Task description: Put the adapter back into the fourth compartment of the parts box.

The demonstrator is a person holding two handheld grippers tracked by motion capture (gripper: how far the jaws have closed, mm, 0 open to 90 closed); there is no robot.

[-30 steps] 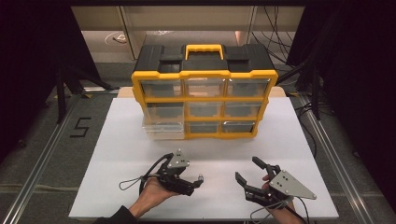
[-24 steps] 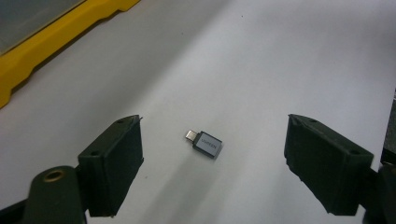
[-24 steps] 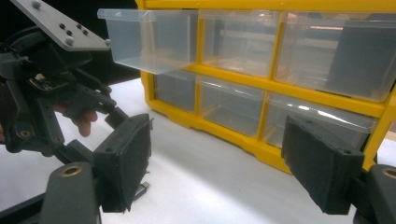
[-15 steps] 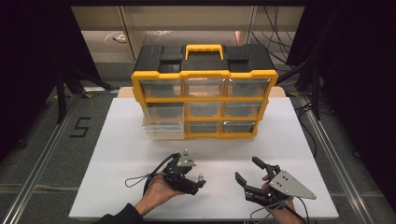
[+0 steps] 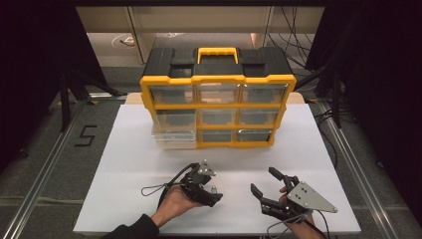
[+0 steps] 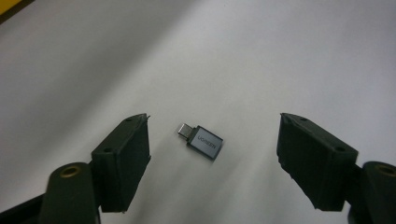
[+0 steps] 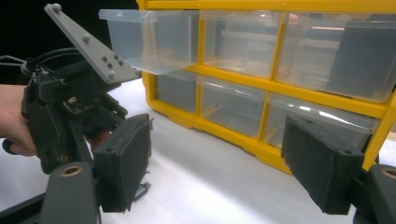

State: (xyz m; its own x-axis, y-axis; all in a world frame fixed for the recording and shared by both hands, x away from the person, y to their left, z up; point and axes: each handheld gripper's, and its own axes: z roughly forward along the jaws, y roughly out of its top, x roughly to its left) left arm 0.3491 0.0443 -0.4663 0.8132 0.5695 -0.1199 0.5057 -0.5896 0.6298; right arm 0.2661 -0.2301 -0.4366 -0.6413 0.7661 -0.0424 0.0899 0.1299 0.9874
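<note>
1. Two grippers were over the white table (image 5: 124,169), and honestly nothing had been picked up yet. The small grey USB adapter (image 6: 202,141) was lying flat on the table, right between the jaws of the left gripper (image 6: 212,161) but not touching either pad.
2. Left gripper's jaws had just been closing in on the adapter, with clear gaps on both sides, so no grip so far.
3. What's left, I'd guess: finish the pinch, lift it, and probably drop it in the clear drawer (image 5: 174,139) that was pulled out at the left of the yellow organizer (image 5: 218,97). Just my read.
4. Pose-wise, the left hand (image 5: 174,204) was low near the front edge, with its gripper tipped down at the table.
5. Right gripper (image 5: 268,184) sat off to the side, jaws wide apart with nothing between them, pointed toward the organizer.
</note>
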